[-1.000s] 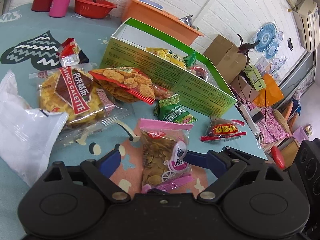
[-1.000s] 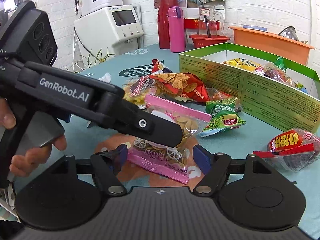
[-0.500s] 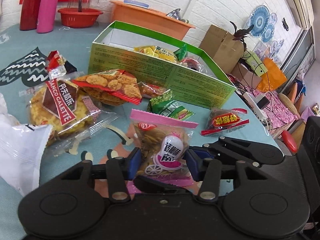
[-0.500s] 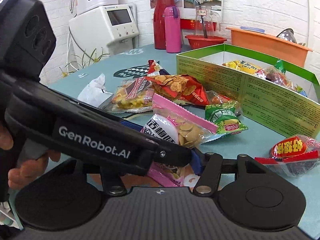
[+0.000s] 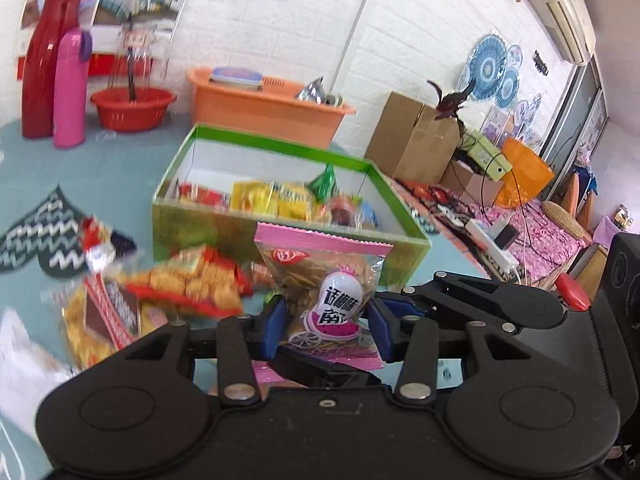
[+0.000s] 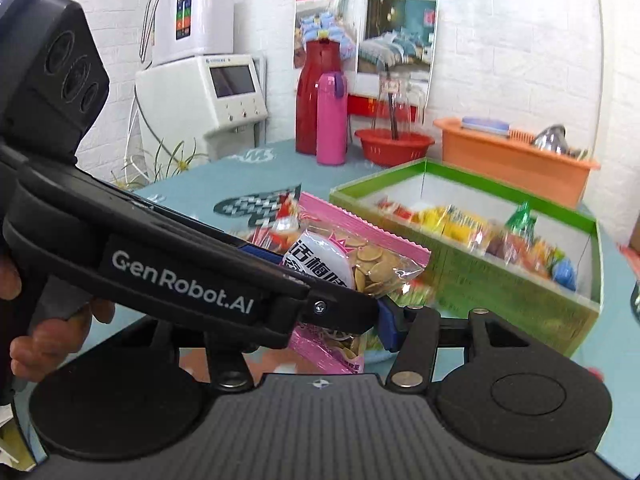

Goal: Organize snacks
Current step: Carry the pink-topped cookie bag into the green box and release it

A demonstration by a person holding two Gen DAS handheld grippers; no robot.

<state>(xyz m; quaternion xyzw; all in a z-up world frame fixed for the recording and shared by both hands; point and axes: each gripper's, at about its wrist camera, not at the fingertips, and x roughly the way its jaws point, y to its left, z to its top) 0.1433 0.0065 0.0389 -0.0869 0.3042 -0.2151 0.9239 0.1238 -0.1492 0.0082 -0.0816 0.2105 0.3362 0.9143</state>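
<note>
Left gripper (image 5: 326, 322): closed on the pink-edged snack bag (image 5: 330, 284), one blue pad pressing each side of its lower half.
Pink-edged snack bag: clear pouch of round tan chips with a pink top seal and a white oval label; it stands upright between the left fingers, its top seal in line with the near wall of the green box (image 5: 224, 236).
Bag seen from the right wrist camera: it (image 6: 372, 256) sticks out past the tip of the left gripper (image 6: 344, 312), tilted toward the box, with the desk beneath it.
Right gripper (image 6: 320, 336): just below and beside the bag; only its right blue pad shows, the other hidden by the left tool, so I cannot tell how wide it is or whether it touches the bag.
Green box: open, on the teal desk (image 5: 100, 176), just beyond the held bag, holding several yellow, red and green packets.
Loose snacks: an orange-red cracker pack (image 5: 188, 284) and a yellow galette pack (image 5: 100, 320) lie on the desk left of the left gripper, blurred.
Background: a red flask (image 6: 314, 100) and a pink bottle (image 6: 331, 118) at the far edge of the desk.
</note>
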